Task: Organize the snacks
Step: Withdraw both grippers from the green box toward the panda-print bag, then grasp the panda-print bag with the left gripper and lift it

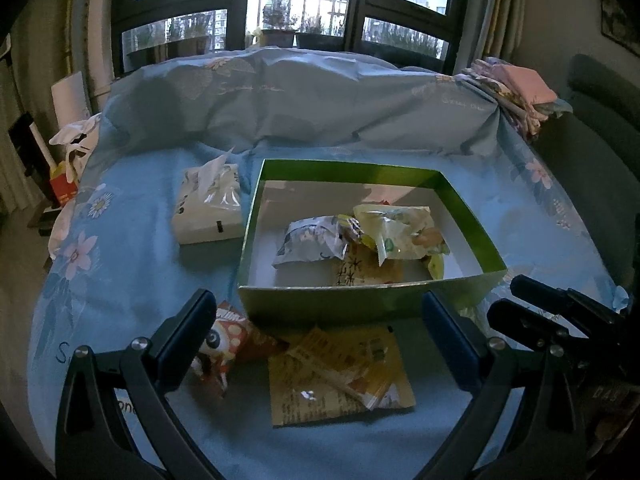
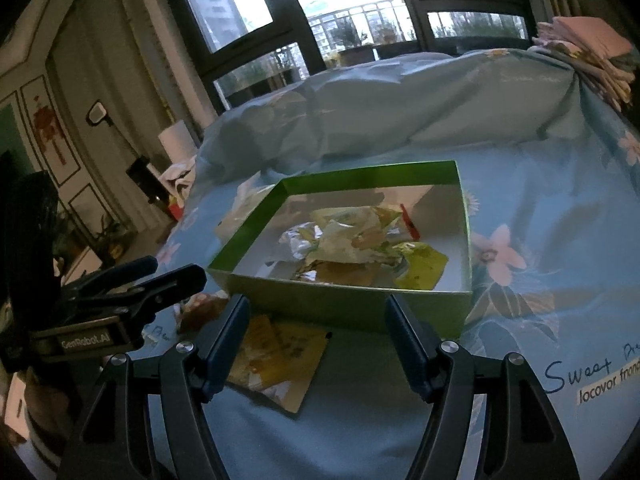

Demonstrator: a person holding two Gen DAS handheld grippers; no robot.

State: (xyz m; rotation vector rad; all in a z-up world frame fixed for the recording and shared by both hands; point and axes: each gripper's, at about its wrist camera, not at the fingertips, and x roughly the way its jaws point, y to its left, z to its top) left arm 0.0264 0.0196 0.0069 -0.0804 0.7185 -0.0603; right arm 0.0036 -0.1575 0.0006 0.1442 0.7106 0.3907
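Just ahead of both claws, on the blue flowered bedsheet point(image 1: 120, 264), stood the green box point(image 1: 360, 300), open-topped, with several crumpled snack packets point(image 1: 360, 236) piled inside on its white floor. The left claw point(image 1: 316, 344) hung with its jaws spread wide and nothing between the pads; directly below the gap lay a flat yellow snack packet point(image 1: 340, 376), apart from both fingers and just short of the box's near wall. Beside the left finger of that claw lay a red-and-orange snack bag point(image 1: 228, 344), partly hidden by the finger. Farther off to the left of the box sat a tissue pack point(image 1: 210, 208). The right claw point(image 2: 318, 344) was also wide apart and empty, the near wall of the box just beyond its fingertips, and the yellow packet lay under its left finger. Off to its left, the left claw's dark fingers showed at the bed's edge.
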